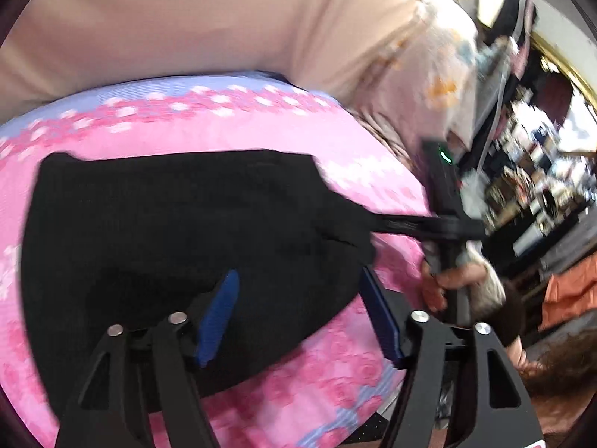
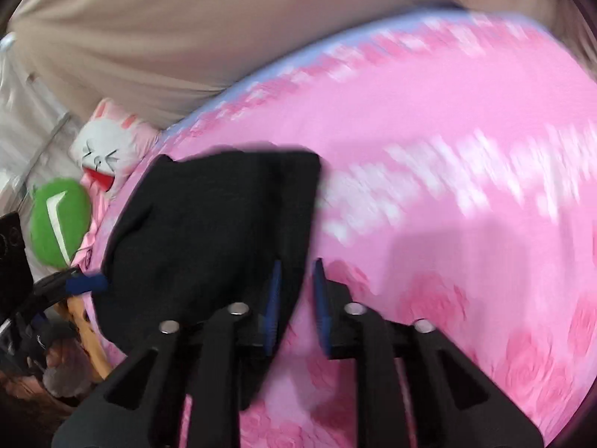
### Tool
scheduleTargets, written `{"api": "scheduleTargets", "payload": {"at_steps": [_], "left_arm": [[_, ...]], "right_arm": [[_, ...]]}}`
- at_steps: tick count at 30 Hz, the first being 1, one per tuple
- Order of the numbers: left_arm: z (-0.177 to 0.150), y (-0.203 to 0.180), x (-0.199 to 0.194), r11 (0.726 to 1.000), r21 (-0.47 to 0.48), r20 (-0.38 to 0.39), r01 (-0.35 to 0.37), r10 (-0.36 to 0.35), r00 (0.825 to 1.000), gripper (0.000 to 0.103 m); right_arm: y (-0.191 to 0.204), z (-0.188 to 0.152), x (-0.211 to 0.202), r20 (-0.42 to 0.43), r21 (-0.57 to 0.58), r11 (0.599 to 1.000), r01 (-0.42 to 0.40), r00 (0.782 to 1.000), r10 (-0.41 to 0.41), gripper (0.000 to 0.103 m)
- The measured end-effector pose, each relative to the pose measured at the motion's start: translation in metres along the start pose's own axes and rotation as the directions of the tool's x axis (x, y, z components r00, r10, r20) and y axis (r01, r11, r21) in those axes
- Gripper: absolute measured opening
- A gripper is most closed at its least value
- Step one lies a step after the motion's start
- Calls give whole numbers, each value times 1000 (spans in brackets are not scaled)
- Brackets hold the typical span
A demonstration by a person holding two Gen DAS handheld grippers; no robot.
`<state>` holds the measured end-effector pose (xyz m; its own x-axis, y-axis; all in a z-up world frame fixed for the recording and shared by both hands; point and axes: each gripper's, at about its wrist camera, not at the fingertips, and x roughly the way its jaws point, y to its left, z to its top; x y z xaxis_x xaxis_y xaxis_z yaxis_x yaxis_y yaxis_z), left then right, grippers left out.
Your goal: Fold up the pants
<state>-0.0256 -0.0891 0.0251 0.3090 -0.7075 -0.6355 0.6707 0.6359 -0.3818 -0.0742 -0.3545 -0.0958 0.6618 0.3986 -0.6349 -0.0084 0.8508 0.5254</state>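
Note:
The black pants (image 1: 179, 224) lie folded in a compact block on the pink flowered bedspread (image 1: 186, 130). My left gripper (image 1: 298, 283) is open, its blue pads (image 1: 220, 313) spread wide over the pants' near edge. In the left wrist view my right gripper (image 1: 403, 224) reaches in from the right, touching the pants' right edge. In the right wrist view the pants (image 2: 209, 231) lie left of centre, and my right gripper (image 2: 296, 268) is partly open at their right edge, holding nothing. The left gripper (image 2: 89, 283) shows at the pants' left edge.
A beige sheet (image 1: 186, 18) lies beyond the bedspread. A white rabbit cushion (image 2: 108, 145) and a green plush (image 2: 59, 220) sit at the bed's left side. Cluttered shelves (image 1: 530, 171) stand to the right. The bedspread (image 2: 447, 130) extends right of the pants.

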Motion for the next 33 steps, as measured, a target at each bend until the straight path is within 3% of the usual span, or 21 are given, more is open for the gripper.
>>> {"api": "scheduleTargets", "payload": {"at_steps": [2, 3, 4, 5, 7, 9, 11, 13, 14, 16, 18, 19, 20, 22, 23, 24, 25, 26, 28, 31, 33], "left_arm": [[-1, 29, -21, 995, -76, 43, -57, 61, 997, 74], [-2, 37, -28, 993, -100, 56, -57, 63, 996, 74], [-4, 56, -41, 986, -157, 80, -50, 63, 995, 76], [-8, 69, -51, 977, -204, 94, -65, 86, 992, 78], [-17, 95, -64, 946, -294, 96, -138, 173, 980, 78], [-28, 119, -69, 903, -379, 69, -200, 244, 967, 78], [-43, 140, -70, 866, -445, 38, -228, 272, 961, 78], [-56, 155, -67, 839, -481, 4, -255, 293, 956, 78], [-63, 160, -65, 835, -499, 1, -232, 269, 963, 78], [-76, 167, -61, 839, -533, 37, -106, 149, 988, 81], [-78, 165, -58, 852, -522, 71, -36, 86, 994, 82], [-78, 166, -51, 850, -523, 87, 54, -10, 996, 83], [-76, 165, -47, 849, -522, 97, 81, -35, 995, 88], [-67, 161, -37, 876, -476, 90, 72, -33, 995, 88], [-61, 160, -32, 883, -464, 83, 66, -31, 996, 82], [-57, 161, -29, 884, -460, 75, 77, -48, 996, 69], [-52, 163, -28, 882, -463, 62, 85, -64, 996, 48], [-50, 162, -34, 880, -466, 68, 90, -65, 996, 33], [-50, 158, -59, 887, -450, 94, 102, -67, 993, 21], [-63, 141, -89, 900, -416, 85, 129, -103, 991, 21], [-83, 128, -94, 914, -398, 31, 77, -70, 997, 23]], "right_arm": [[-3, -7, -18, 42, 37, 999, -27, 999, 26, 39], [-5, -13, -28, 78, 71, 995, -65, 995, 59, 67], [-6, -18, -34, 100, 104, 992, -77, 993, 67, 87], [-6, -24, -37, 108, 133, 987, -90, 991, 76, 91], [-5, -34, -33, 98, 169, 975, -145, 987, 130, 91], [1, -42, -22, 76, 201, 970, -137, 989, 125, 91], [16, -45, -15, 70, 161, 983, -84, 995, 73, 91], [25, -46, -8, 57, 172, 981, -84, 996, 75, 91], [25, -47, -7, 53, 182, 979, -96, 995, 87, 91], [32, -48, -1, 51, 203, 972, -120, 992, 112, 91], [42, -48, 8, 38, 190, 975, -113, 993, 107, 92], [47, -47, 13, 38, 185, 978, -93, 995, 88, 92], [52, -45, 17, 38, 175, 982, -73, 997, 67, 92], [59, -39, 26, 56, 173, 984, -51, 998, 41, 91], [62, -35, 31, 61, 171, 984, -45, 998, 35, 88], [64, -33, 34, 59, 171, 985, -36, 998, 26, 70], [66, -31, 31, 66, 179, 983, -45, 997, 34, 56], [67, -31, 24, 82, 182, 982, -60, 996, 46, 50], [75, -35, 3, 107, 165, 982, -92, 991, 75, 43], [92, -56, -16, 80, 113, 989, -98, 993, 89, 44], [91, -76, -12, 27, 123, 990, -65, 998, 62, 46]]}}
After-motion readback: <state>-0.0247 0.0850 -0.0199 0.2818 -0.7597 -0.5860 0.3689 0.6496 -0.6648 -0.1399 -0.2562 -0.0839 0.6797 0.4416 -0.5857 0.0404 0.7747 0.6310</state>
